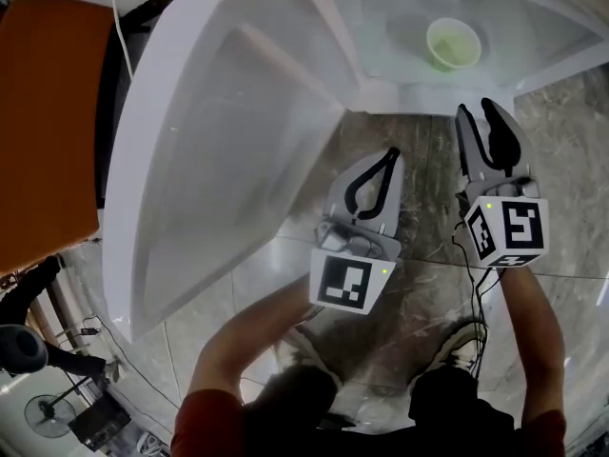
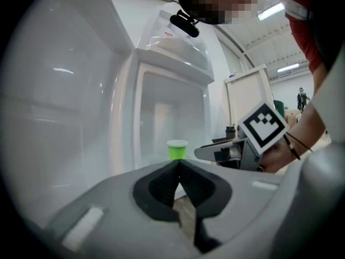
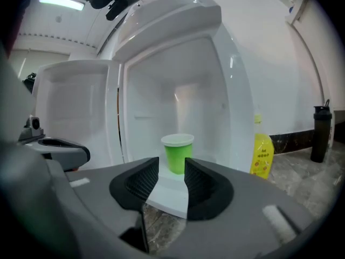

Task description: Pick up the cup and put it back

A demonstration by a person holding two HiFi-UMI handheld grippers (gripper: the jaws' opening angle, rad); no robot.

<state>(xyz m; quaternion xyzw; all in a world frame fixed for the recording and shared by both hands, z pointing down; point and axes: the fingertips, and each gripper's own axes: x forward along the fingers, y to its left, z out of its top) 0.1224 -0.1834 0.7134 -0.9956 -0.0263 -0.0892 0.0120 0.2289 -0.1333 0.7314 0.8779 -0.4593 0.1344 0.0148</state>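
Stone floor [image 1: 419, 160] before an open white fridge [image 1: 219, 160], with a green cup [image 1: 453, 44] on its bottom shelf [image 3: 167, 190].

Standing upright on the shelf, the cup lies straight ahead of the right gripper [image 1: 476, 108], beyond its tips. That gripper's jaws stand partly apart with nothing between them, and the cup shows in the gap. The left gripper [image 1: 392, 152] sits lower left, farther from the cup, with its jaws together and empty. The right gripper is the nearer one, so a level push forward would likely bring its jaws around the cup's sides.

cup [image 3: 177, 153] inside fridge [image 3: 211, 74], bottle [image 3: 262, 154] right of it
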